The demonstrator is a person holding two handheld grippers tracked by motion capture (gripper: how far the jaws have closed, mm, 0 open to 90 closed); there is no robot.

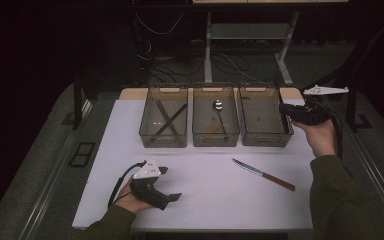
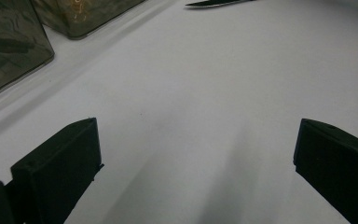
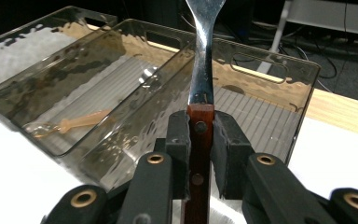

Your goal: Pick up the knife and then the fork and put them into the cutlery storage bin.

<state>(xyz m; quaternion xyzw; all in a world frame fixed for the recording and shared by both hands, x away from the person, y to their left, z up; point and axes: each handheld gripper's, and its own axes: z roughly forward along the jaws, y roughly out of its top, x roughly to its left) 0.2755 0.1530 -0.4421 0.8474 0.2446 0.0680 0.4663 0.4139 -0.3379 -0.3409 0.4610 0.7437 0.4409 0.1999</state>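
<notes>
The right gripper (image 3: 200,140) is closed on the wooden handle of a fork (image 3: 201,60), held over the rightmost bin (image 3: 279,116). The grip is narrow, so the fork may swing and hit the wall. The left gripper (image 2: 196,154) rests wide open and empty on the tabletop (image 2: 214,84).

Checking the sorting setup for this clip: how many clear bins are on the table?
3, in a row along the table's far edge: the left bin holds two dark sticks, the middle bin holds a spoon, the right bin looks empty.
</notes>
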